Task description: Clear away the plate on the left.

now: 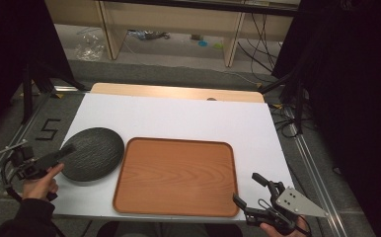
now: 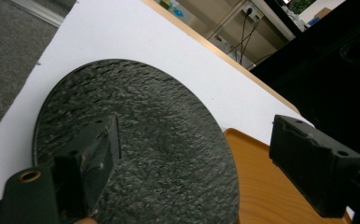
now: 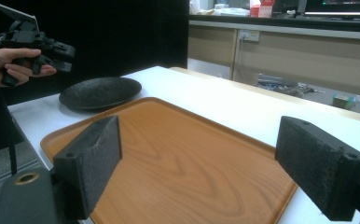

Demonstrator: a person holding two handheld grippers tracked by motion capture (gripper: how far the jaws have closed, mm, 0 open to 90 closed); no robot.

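A dark, rough-textured round plate (image 1: 92,154) lies on the white table (image 1: 178,116), left of a wooden tray (image 1: 176,177). My left gripper (image 1: 66,151) hovers over the plate's left rim. In the left gripper view the plate (image 2: 164,140) lies under the open left gripper (image 2: 204,163), whose jaws are empty. My right gripper (image 1: 250,190) is at the tray's near right corner, open and holding nothing. In the right gripper view the right gripper (image 3: 206,163) faces across the tray (image 3: 183,140), with the plate (image 3: 101,92) and the hand-held left gripper (image 3: 47,49) beyond.
The tray holds nothing. Wooden shelving (image 1: 178,22) stands behind the table, with litter and cables on the floor under it. Black curtains hang on both sides. A taped "5" (image 1: 48,129) marks the floor at the left. The table's near edge runs just below the tray.
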